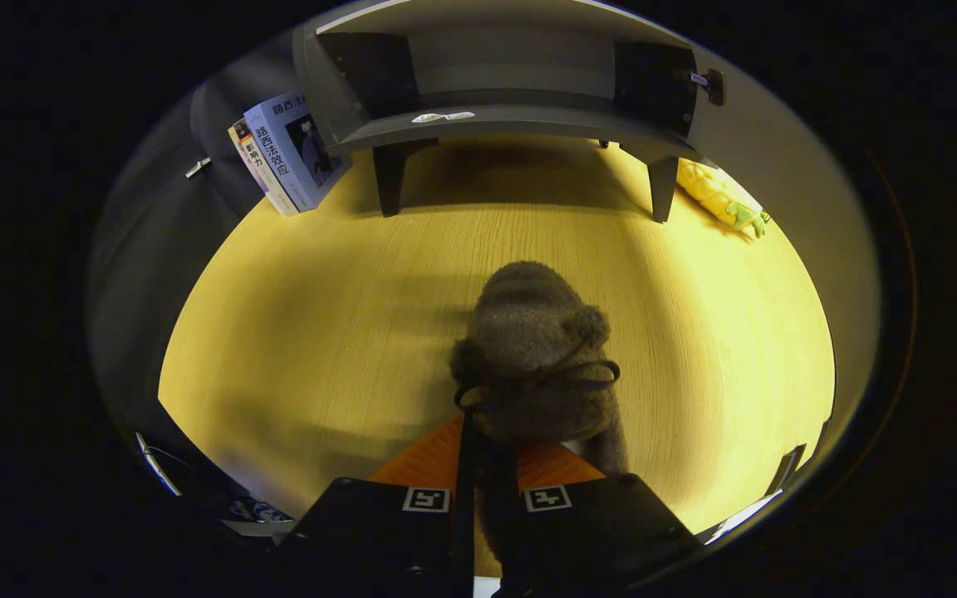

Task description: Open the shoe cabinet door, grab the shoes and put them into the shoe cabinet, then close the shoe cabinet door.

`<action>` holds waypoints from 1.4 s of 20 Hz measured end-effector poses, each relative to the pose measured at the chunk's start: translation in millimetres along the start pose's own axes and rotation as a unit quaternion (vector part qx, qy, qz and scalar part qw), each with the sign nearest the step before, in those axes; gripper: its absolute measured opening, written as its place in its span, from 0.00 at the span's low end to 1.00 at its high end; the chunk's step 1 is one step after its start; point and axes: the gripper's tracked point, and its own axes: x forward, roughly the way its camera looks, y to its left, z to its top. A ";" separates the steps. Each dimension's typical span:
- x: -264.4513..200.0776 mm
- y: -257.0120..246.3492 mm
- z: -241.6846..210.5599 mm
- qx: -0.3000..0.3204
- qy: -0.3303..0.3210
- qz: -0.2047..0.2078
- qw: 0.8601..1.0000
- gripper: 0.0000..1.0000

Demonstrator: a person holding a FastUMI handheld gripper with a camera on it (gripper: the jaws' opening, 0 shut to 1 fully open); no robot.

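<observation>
Pinching the fuzzy shoe (538, 353), the gripper (487, 465) faces bare tabletop (321, 316) (wide) before the open cabinet (512, 124).

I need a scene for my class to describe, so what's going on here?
A person is working a hand-held claw, which is shut on a fuzzy brown shoe with a dark lace bow, held above the wooden tabletop. Beyond the shoe stands the grey shoe cabinet with its doors open and its shelf bare apart from a small sticker. Some books lean beside one cabinet leg, and a yellow toy lies beside the other. The shoe is not yet inside.
</observation>
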 end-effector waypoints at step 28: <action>-126.7 11.5 153.5 0.019 -0.161 -0.051 0.985 0.05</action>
